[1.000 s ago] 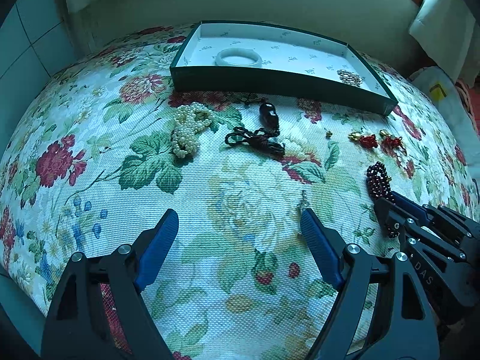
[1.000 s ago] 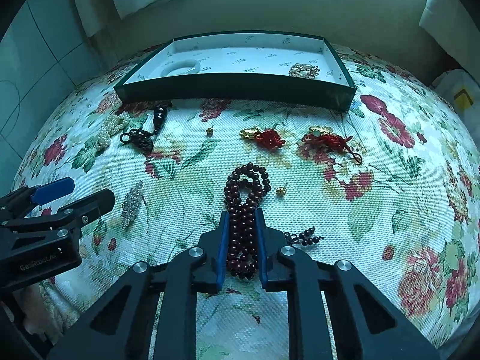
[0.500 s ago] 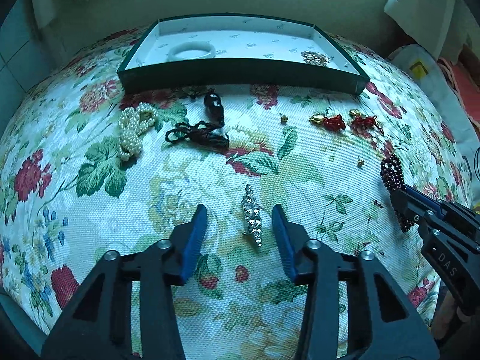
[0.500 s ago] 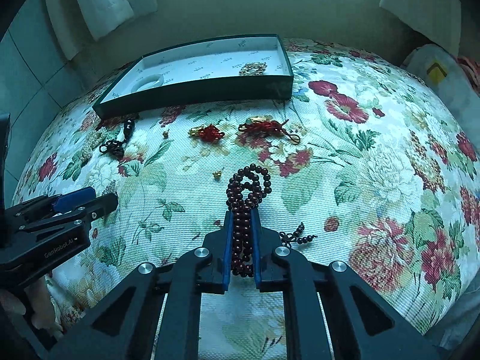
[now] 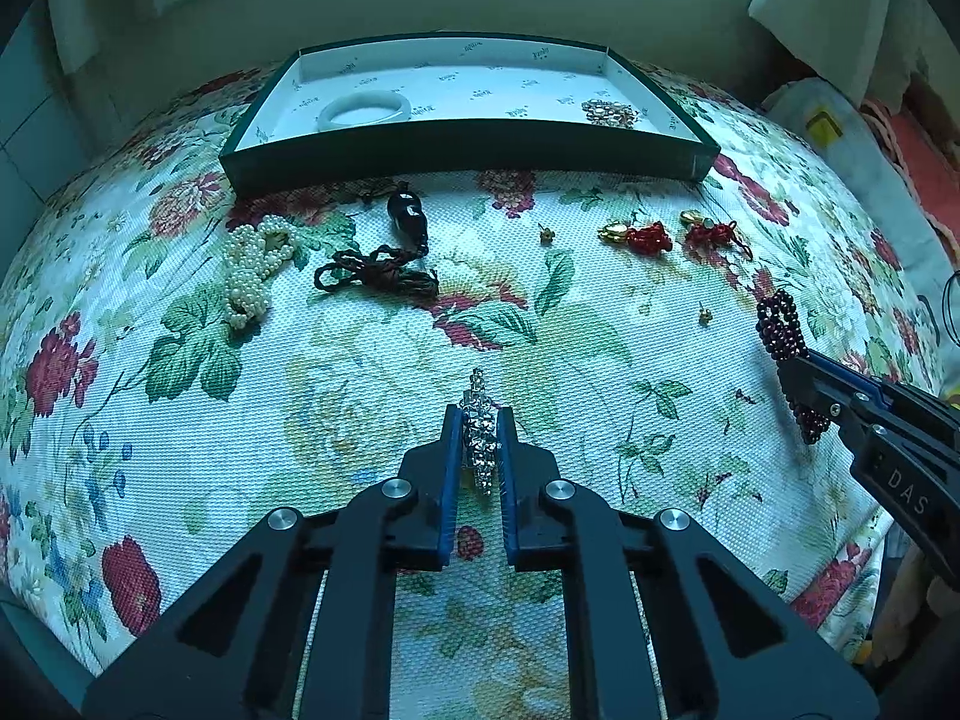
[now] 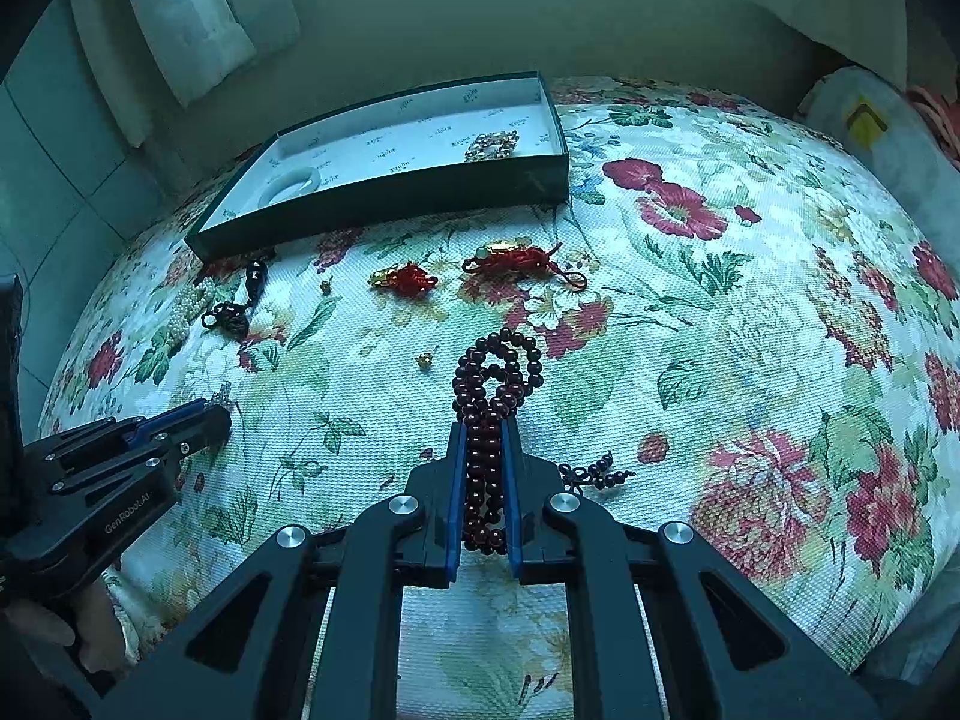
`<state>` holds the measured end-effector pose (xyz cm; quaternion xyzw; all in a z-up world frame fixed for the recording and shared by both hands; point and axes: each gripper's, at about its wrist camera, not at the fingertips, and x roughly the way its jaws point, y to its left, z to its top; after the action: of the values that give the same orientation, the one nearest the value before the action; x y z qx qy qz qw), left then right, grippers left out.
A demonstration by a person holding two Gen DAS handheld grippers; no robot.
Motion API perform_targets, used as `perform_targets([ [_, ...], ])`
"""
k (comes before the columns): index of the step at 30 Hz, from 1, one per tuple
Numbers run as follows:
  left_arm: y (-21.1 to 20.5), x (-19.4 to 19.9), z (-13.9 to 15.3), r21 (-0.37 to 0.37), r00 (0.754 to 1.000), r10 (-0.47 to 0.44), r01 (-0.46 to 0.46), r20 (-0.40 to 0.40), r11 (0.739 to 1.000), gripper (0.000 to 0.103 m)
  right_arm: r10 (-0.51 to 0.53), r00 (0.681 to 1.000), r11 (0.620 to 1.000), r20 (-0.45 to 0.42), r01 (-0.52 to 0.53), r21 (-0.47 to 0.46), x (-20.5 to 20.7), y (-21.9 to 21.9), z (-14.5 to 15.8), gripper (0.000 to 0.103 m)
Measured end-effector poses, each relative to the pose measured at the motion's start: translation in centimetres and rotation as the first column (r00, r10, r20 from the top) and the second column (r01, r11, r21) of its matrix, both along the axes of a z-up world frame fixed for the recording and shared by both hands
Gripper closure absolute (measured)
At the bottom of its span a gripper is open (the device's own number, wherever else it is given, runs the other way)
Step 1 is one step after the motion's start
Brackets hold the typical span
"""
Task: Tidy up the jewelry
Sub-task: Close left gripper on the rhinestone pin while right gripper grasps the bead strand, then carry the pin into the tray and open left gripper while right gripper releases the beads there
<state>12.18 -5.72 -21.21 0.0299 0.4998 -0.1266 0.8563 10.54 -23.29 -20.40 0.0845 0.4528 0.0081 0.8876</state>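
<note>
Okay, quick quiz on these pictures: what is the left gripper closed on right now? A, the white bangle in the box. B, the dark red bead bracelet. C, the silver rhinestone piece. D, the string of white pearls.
C: in the left wrist view the left gripper has its blue pads pressed against the silver rhinestone piece, while the dark red bead bracelet sits in the right gripper.

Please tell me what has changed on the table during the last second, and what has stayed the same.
The left gripper moved over to the silver rhinestone piece and closed from wide open until its fingers pinch it. The right gripper stayed shut on the dark red bead bracelet and turned its view rightward. The green tray, white bangle, pearls and red charms lie as before.
</note>
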Motion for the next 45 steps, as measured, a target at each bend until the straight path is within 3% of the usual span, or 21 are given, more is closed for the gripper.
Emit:
perform_targets([
  [19, 1.0, 2.8, 4.1, -0.038, 0.996, 0.017, -0.013, 0.087, 0.999, 0.092, 0.048, 0.992, 0.999, 0.114, -0.050, 0.021, 2.4, 1.2, 4.9, 0.092],
  [24, 1.2, 5.0, 5.1, -0.061, 0.995, 0.025, -0.018, 0.101, 0.998, 0.092, 0.078, 0.985, 0.997, 0.154, -0.079, 0.001, 4.8, 2.2, 6.5, 0.092],
  [35, -1.2, 12.6, 8.5, -0.066, 0.975, 0.008, 0.007, 0.223, 0.998, 0.092, 0.103, 0.964, 0.994, 0.244, -0.107, 0.005, 13.1, 2.9, 9.5, 0.092],
  [40, -2.3, 16.6, 7.8, -0.059, 0.971, 0.006, 0.008, 0.237, 0.998, 0.092, 0.107, 0.963, 0.994, 0.247, -0.112, 0.006, 16.8, 3.4, 9.0, 0.092],
  [45, -2.7, 19.6, 4.6, -0.044, 0.984, 0.013, -0.006, 0.178, 0.999, 0.092, 0.102, 0.978, 0.994, 0.183, -0.108, 0.021, 20.0, 3.3, 5.9, 0.092],
])
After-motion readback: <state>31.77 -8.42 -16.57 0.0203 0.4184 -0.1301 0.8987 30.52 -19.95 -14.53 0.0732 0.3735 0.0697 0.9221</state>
